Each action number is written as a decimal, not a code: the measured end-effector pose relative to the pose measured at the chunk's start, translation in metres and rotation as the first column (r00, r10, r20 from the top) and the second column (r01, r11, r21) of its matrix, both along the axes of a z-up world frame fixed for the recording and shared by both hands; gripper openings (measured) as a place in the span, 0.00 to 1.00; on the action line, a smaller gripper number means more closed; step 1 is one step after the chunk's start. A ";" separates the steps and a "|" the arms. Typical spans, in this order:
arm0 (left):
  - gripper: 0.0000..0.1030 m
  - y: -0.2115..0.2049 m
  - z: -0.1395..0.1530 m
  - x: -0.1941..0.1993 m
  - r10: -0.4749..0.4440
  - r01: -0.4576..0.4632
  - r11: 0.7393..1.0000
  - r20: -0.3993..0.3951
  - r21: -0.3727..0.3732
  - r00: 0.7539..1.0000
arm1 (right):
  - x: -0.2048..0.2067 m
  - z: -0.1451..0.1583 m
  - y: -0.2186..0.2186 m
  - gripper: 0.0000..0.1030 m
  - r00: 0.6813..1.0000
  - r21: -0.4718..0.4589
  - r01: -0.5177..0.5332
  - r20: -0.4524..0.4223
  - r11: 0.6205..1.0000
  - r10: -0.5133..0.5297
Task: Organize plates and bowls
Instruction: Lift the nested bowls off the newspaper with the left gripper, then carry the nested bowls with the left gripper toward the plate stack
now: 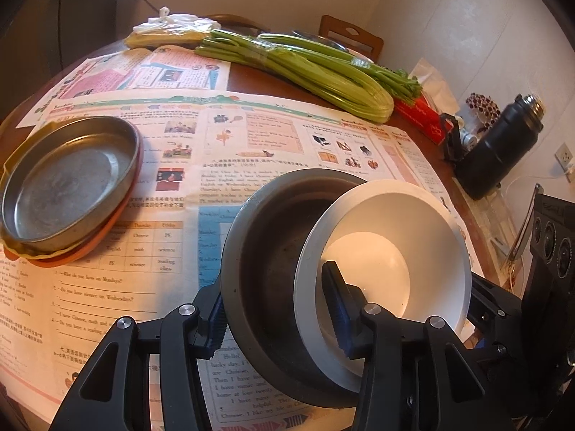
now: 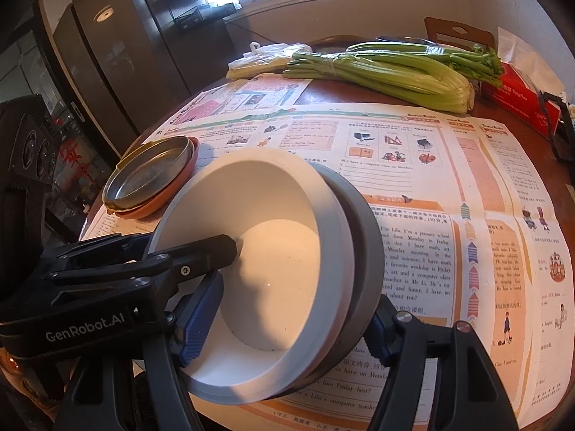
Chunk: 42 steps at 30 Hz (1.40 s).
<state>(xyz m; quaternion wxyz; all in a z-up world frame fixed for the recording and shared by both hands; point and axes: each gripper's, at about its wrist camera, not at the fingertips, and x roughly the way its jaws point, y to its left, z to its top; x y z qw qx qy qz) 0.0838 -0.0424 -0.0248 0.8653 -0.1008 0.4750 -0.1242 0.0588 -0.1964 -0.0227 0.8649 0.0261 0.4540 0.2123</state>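
While both of your tools are busy over the near edge of the desk (image 1: 251, 79), look first at how the big pieces lie: newspaper (image 1: 222, 136) covers most of it, and the stack of plates (image 1: 68, 186) sits well apart, far to your left. That stack has a metal plate on top of a yellow one and an orange one.

Nearer to you is the pair that matters. A white bowl (image 1: 388, 251) sits tilted inside a grey metal bowl (image 1: 266, 269), leaning toward your right, so its left rim rides up above the metal bowl's floor and its right rim overhangs the metal wall.

Your left gripper (image 1: 280, 319) has one finger outside the metal bowl's left wall and the other inside the white bowl, so its jaws span both walls together. They look clamped on the pair, though the contact on the outer pad is hard to confirm.

Your right gripper (image 2: 287, 327) mirrors it from the other side (one finger in the white bowl, one under the metal bowl's outer wall), jaws likewise closed across both.

My reading: the white bowl must settle leftward and down to nest flat, and the left hand is nearer the plates.
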 end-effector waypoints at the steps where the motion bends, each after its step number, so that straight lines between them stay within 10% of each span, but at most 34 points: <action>1: 0.47 0.001 0.001 0.001 0.002 -0.002 1.000 0.000 0.000 1.000 | 0.002 0.001 0.002 0.68 1.000 -0.002 -0.003 -0.004 1.000 0.003; 42: 0.48 0.150 0.095 0.008 0.225 -0.219 0.974 0.163 -0.055 0.961 | 0.043 0.095 0.148 0.69 0.971 -0.030 -0.201 0.127 0.979 0.204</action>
